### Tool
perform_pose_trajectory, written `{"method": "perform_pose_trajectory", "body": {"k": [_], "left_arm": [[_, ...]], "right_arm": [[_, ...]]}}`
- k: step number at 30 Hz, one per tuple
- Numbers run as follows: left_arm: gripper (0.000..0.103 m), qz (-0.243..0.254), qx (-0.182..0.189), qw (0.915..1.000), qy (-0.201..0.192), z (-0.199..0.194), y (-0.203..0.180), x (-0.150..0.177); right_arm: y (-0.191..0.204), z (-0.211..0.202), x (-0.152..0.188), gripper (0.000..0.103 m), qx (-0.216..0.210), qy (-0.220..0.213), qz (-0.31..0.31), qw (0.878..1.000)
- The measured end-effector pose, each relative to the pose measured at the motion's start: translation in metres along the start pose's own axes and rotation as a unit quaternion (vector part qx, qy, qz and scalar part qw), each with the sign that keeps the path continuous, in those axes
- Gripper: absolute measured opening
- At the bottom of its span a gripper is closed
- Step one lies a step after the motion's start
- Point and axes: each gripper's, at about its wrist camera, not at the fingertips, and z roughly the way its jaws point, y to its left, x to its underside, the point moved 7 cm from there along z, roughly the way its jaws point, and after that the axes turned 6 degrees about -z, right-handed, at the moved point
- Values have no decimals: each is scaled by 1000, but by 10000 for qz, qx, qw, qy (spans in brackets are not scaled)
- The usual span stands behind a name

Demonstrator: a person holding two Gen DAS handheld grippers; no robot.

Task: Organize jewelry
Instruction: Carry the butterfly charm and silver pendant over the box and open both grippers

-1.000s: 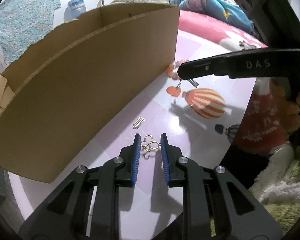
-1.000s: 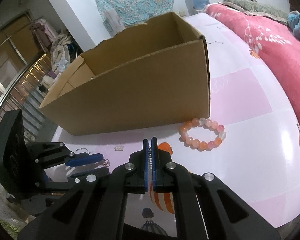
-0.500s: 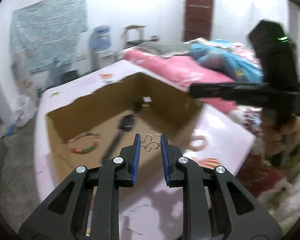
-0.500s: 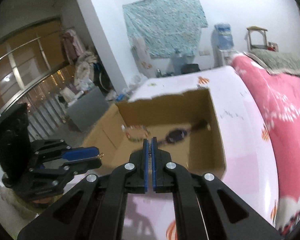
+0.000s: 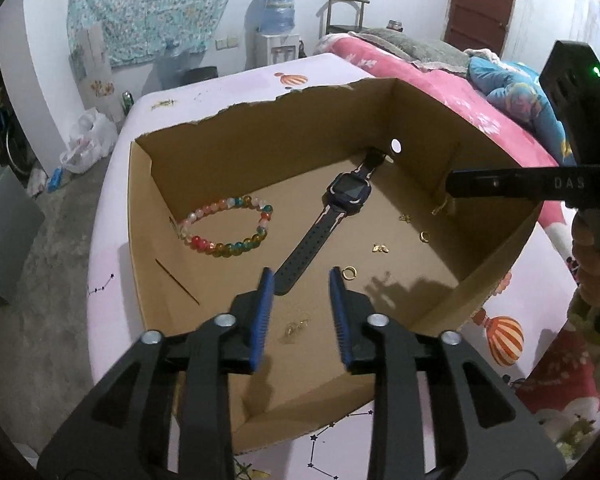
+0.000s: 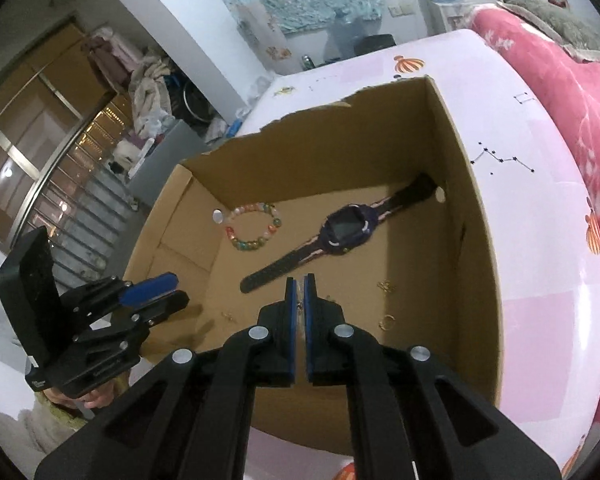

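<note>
An open cardboard box point(image 5: 496, 248) stands on the pink-patterned table point(image 5: 112, 248). On its floor lie a dark smartwatch point(image 5: 348, 190), a multicoloured bead bracelet point(image 5: 228, 228) and several small gold pieces, one a ring point(image 5: 349, 273). My left gripper point(image 5: 300, 274) hovers over the box's near side. Its jaws are opening, with nothing between the pads. A gold butterfly earring point(image 5: 298, 326) lies on the box floor below them. My right gripper point(image 6: 299, 279) hangs over the box, shut on a thin gold earring point(image 6: 299, 305) that dangles below its tip point(image 5: 440, 209).
A peach bead bracelet point(image 5: 504, 282) lies on the table just outside the box's right corner. A pink bed point(image 6: 572, 80) borders the table on the right. A person's hand point(image 5: 592, 276) grips the right gripper's handle. The floor drops away at the left.
Both grippers rose from the tabletop beside the box to above its open top. The left jaws widened and the butterfly earring dropped out onto the box floor.
</note>
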Motion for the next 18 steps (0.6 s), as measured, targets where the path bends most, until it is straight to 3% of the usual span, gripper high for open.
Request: {"method": "perform_pose_trajectory", "body": {"k": [2,4,8,11,13,18], "left_arm": [[46,26,-125,9998,-120,-4,0,-1],[47,-4,-140,9997,-181,-9,1,-1],[53,-131,-119,9992,-359,-23,2,-2],[56,-150,-106,9980,-604,-41,1,0],[59,-142,-51,9967,-801,-56,-2,2],[70,116,356,9914,-1254,-97,-20,18]], "right_arm": [[-2,-9,0,11,12,-117,47,9999],[-5,-16,-4,25,22,-227,64,9997],[-4,-45,-6,35,35,-571,37,9984],[-5,-71,-5,47,100,-876,23,9961],[-6,-91,-1,52,209,-1109,8,9936],[-15,-132,25,53,739,-1520,-54,9856]]}}
